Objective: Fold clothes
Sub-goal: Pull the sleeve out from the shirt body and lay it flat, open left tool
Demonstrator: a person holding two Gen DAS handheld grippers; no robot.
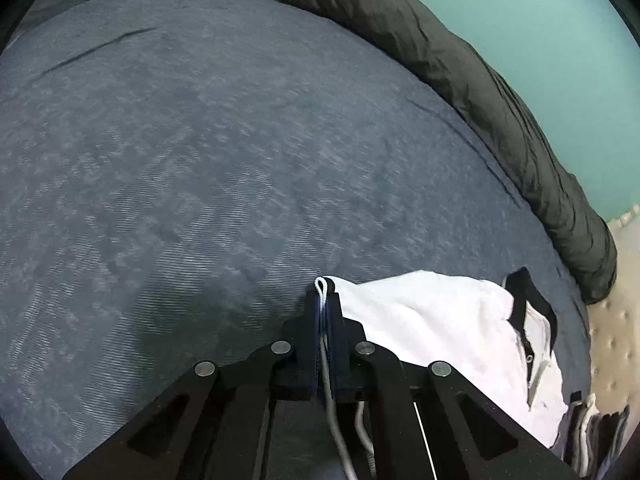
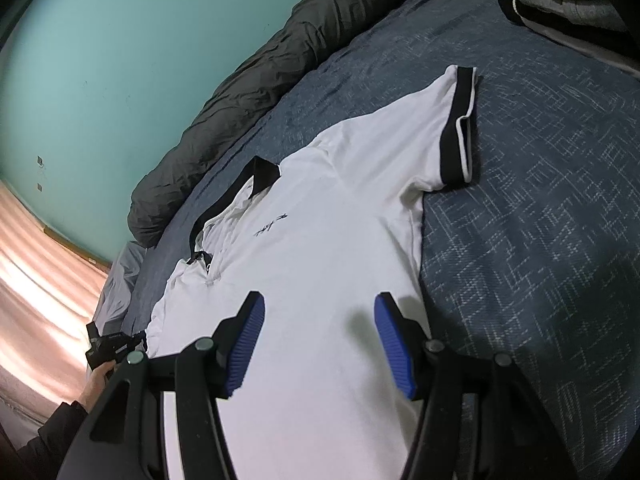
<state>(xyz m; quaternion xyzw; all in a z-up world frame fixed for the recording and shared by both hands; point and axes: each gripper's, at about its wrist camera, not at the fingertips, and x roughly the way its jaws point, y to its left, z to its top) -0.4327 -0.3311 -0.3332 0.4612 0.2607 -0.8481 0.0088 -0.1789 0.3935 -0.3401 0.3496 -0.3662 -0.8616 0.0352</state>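
One white polo shirt (image 2: 320, 280): left tongs (image 1: 323, 304) pinch it, right tongs (image 2: 320, 340) gape.

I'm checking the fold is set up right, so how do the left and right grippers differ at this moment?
The left gripper is shut, pinching a white fabric edge of the white polo shirt with black trim; the right gripper is open and grips nothing. The left gripper's blue pads meet, while the right gripper's blue ribbed pads stand wide apart above the shirt's body. Both are black two-finger grippers at the same shirt.
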